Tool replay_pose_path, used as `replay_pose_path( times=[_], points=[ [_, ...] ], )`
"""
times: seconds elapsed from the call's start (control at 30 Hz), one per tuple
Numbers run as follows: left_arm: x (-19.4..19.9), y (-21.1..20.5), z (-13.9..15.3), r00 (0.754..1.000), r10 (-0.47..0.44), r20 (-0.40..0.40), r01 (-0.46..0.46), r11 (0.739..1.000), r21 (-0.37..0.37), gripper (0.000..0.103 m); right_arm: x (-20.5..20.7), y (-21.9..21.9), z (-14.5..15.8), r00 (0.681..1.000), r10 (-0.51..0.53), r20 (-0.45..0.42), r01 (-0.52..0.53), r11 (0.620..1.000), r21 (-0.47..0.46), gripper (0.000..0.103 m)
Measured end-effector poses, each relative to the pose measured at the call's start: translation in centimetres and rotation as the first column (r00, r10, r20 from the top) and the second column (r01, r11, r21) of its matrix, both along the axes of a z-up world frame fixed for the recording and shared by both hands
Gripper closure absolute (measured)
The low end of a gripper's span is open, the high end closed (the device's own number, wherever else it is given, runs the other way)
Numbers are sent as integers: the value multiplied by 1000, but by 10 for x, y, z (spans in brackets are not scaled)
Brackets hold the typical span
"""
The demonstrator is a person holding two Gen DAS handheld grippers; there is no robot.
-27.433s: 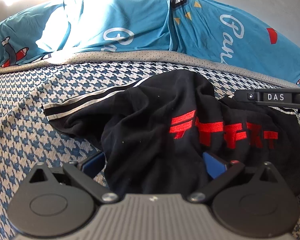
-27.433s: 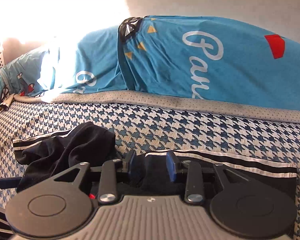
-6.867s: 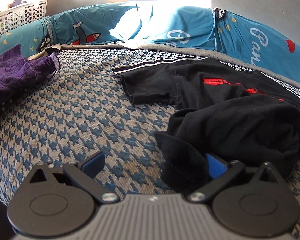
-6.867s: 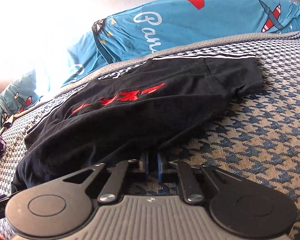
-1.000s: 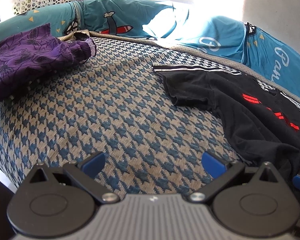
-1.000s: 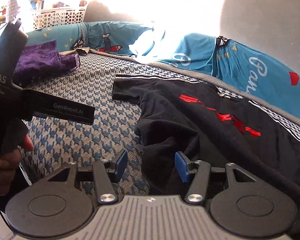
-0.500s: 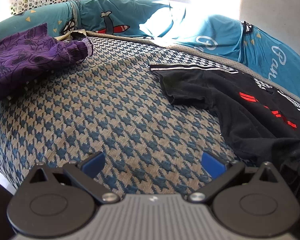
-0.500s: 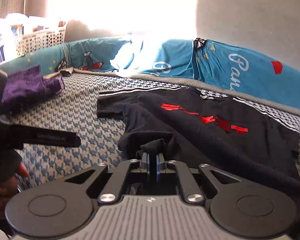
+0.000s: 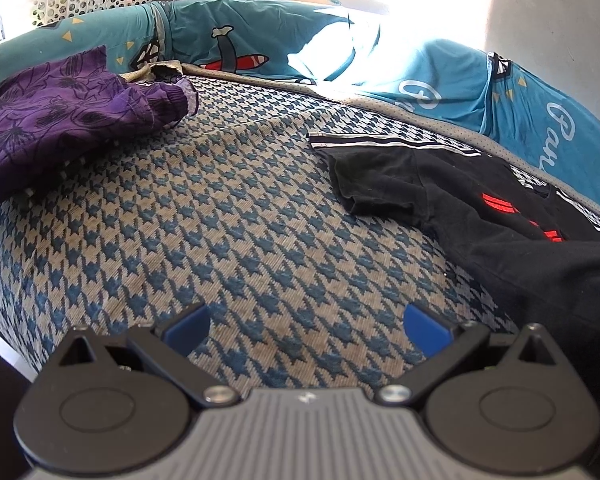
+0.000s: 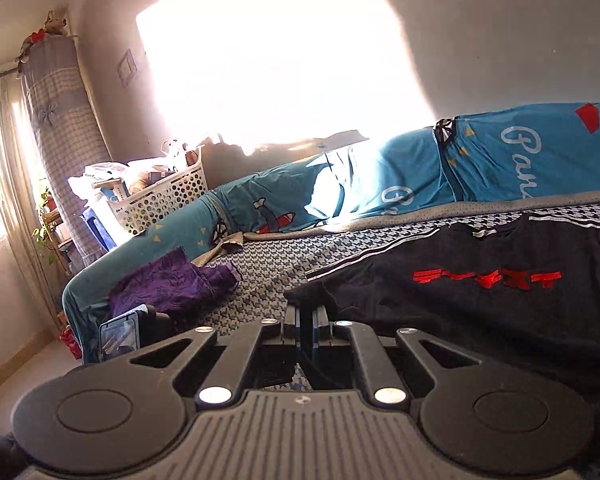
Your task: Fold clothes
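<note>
right gripper (image 10: pixel 306 318) raised, clamping black shirt (image 10: pixel 480 300) hem | shirt lengthwise along bed | left gripper (image 9: pixel 306 324) spread

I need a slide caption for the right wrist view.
Right gripper jaws shut on black T-shirt hem above houndstooth bed.

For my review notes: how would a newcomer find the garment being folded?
On the blue-and-beige houndstooth bed cover, below the teal pillows, lies a black T-shirt. The right gripper is shut on its edge. Red lettering and white-striped sleeves set it apart from the purple garment at the bed's other end.
</note>
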State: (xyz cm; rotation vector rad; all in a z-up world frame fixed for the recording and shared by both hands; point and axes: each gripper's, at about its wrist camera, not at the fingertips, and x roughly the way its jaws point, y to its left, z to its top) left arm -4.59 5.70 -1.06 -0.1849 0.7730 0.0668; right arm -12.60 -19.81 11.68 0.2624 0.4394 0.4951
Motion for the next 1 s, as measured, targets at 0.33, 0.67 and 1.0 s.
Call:
replay_pose_path(
  times=[0.33, 0.67, 1.0],
  points=[
    [-5, 19, 6, 997, 75, 33, -74, 997, -8, 0, -15, 39, 1, 992, 124, 9, -123, 989, -81, 96],
    [-5, 17, 6, 997, 76, 32, -76, 997, -11, 0, -26, 62, -29, 980, 192, -47, -198, 959, -202, 86],
    [-5, -16, 3, 1000, -15, 17, 15, 1000, 16, 0, -29, 38, -27, 980, 189, -67, -198, 966, -167, 80]
  ],
)
